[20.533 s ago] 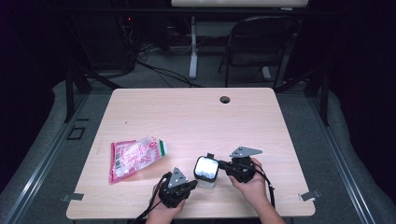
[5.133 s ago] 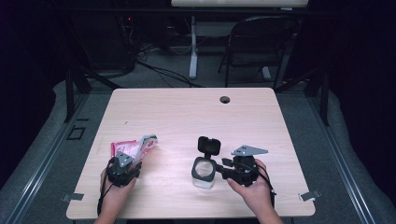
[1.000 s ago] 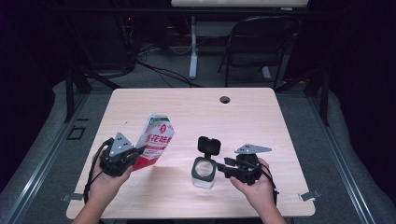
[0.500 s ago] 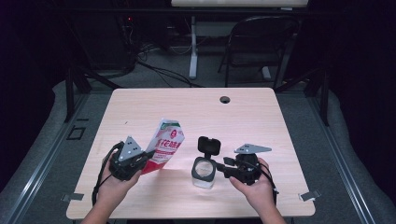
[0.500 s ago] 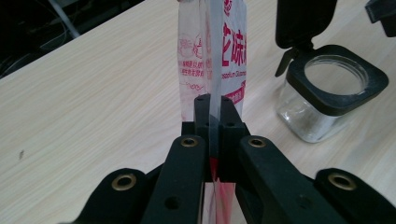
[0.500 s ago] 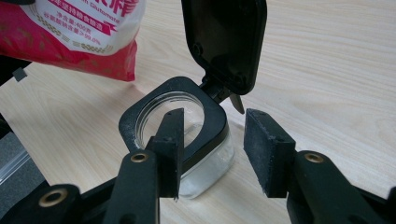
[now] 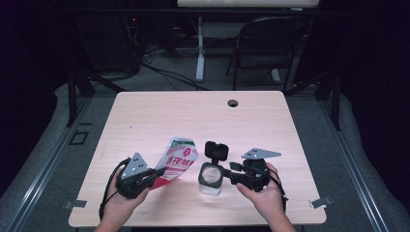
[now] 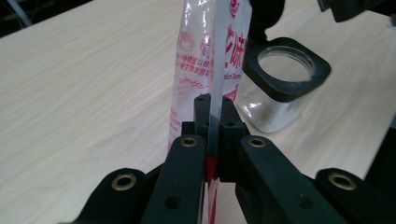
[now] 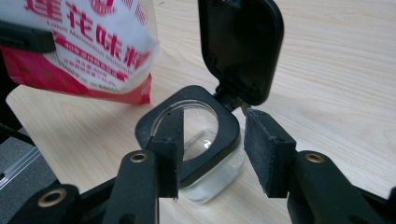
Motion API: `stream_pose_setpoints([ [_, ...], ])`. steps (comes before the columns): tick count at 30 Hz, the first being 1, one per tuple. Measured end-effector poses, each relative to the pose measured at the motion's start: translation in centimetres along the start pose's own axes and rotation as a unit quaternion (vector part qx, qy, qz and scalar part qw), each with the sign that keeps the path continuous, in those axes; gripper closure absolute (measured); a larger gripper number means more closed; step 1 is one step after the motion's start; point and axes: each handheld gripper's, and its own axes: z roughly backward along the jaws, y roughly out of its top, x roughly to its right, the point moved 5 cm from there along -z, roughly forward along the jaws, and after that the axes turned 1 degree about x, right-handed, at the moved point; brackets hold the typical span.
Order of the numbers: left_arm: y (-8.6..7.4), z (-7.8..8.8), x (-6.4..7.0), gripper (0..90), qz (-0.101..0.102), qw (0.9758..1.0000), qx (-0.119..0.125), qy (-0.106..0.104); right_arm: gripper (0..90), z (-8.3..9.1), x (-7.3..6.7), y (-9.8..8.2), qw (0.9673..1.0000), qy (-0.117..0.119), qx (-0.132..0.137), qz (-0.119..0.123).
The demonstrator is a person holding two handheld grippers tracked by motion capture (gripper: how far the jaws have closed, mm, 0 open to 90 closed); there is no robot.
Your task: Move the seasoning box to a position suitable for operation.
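Left gripper point(image 7: 153, 175): you have its jaws pinched flat on one end of the red-and-white bag point(image 7: 177, 162) — the left gripper view shows the seam running straight up between the pads, no gap.
Bag: lifted off the table point(image 7: 203, 116), long axis tilted up and to your right, its free end nearest the jar.
Jar point(image 7: 211, 178): a clear glass jar with a black square collar, standing near the front edge between your two hands, its hinged lid point(image 7: 217, 151) flipped up and back.
Right gripper point(image 7: 233, 175): your jaws stand on either side of the jar's collar. In the right gripper view there is still a visible gap on the right-hand side, so I judge it a loose brace, not a firm clamp.
Key relation: the jar's mouth lies to the right of and below the bag's upper end — the bag is just beside the mouth, not yet over it. Your left hand carries the coming move; your right only steadies.
High view: gives the bag's tilt and the sideways gap to the jar.
Right gripper view: shows the bag's point(image 9: 88, 51) lower edge hanging left of the open mouth point(image 9: 189, 130), and a little white powder in the jar's bottom.
Cannot tell: whether the bag's top is cut open.
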Motion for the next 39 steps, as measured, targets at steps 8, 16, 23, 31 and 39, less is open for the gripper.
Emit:
stream_pose_setpoints([
  [8,-1.4,0.2,1.2,90.0,0.014,0.9995,0.002,-0.026,54.8,-0.6,-1.9,0.6,0.9988,0.048,-0.013,0.003],
  [16,-2.1,0.1,1.5,90.0,0.028,0.9988,0.005,-0.039,52.9,-2.7,-4.2,0.6,0.9960,0.073,-0.040,0.033],
  [23,-2.4,-0.1,1.7,90.0,0.029,0.9985,0.000,-0.048,52.3,-4.1,-5.2,1.3,0.9945,0.085,-0.045,0.040],
  [31,-2.9,-0.7,2.3,90.0,0.027,0.9980,-0.012,-0.055,52.2,-4.6,-6.3,1.9,0.9930,0.101,-0.044,0.044],
  [39,-3.0,-0.9,2.4,90.0,0.031,0.9978,-0.014,-0.056,60.6,-5.0,-6.8,1.9,0.9913,0.108,-0.059,0.045],
])
